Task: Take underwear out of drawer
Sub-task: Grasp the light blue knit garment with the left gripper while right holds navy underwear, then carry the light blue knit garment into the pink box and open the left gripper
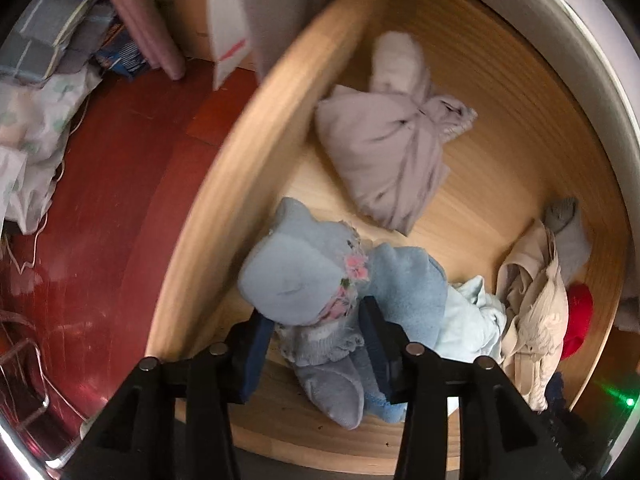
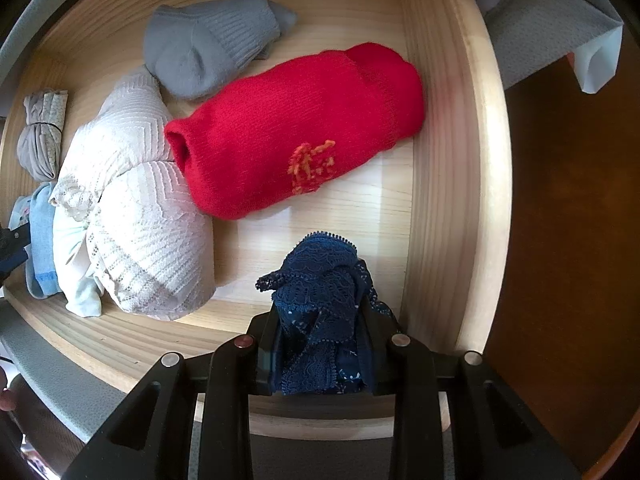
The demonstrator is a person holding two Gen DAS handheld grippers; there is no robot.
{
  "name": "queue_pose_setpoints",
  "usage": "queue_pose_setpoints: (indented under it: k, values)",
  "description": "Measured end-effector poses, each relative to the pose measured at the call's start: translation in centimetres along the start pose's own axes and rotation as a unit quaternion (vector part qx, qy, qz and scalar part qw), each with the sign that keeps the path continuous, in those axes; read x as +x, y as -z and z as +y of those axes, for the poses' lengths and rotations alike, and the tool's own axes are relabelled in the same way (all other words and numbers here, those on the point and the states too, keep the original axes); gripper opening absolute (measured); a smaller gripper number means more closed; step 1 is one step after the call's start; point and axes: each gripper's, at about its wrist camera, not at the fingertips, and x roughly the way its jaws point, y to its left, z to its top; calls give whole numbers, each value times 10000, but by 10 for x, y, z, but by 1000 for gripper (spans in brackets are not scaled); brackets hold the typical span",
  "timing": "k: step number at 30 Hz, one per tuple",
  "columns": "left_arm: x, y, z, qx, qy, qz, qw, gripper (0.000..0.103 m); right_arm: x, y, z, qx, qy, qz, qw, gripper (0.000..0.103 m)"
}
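My right hand-held gripper [image 2: 320, 320] points straight down into the wooden drawer [image 2: 448, 160]; its jaws are clamped on a bunched piece of navy lace underwear [image 2: 320, 300], which sits near the drawer's front right corner, partly between the pads. My left hand-held gripper [image 1: 316, 332] also points down, over the drawer's left end; its jaws stand partly apart on either side of a pale blue bundle with a pink floral trim [image 1: 304, 276]; the blue pads [image 1: 256, 344] flank the fabric, but I cannot tell whether they press on it. Remaining contents: a red knitted item with an orange motif [image 2: 296, 128] lying near the right wall; grey socks [image 2: 208, 48] behind it; a white textured garment [image 2: 140, 216] just left of the red item; a grey knotted garment [image 1: 392, 136] toward the back left. Red-brown floor [image 1: 120, 184] shows beside the drawer.
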Motion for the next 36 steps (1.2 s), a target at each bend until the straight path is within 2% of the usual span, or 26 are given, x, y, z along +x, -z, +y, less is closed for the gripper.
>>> queue_pose_setpoints:
  k: [1,2,5,10,16,25,36]
  values:
    - [2,0,-3,154,-23,56,9999,44,0,0,0,-5,3,0,10000,29]
    - [2,1,-5,290,-19,73,9996,36,1,0,0,-5,6,3,10000,29]
    - [2,2,-17,788,-90,76,9968,23,0,0,1,-8,8,2,10000,29]
    - [-1,9,-29,1307,-204,-35,9912,11,1,-1,1,-11,7,1,10000,29]
    - [-11,11,-26,1500,-51,-122,9886,9,2,-1,2,-6,31,10,10000,29]
    - [-46,22,-26,1761,80,-472,9832,8,4,-1,3,-11,46,15,10000,29]
    - [-111,32,-28,2062,298,-904,9739,8,3,-1,6,-13,79,27,10000,29]
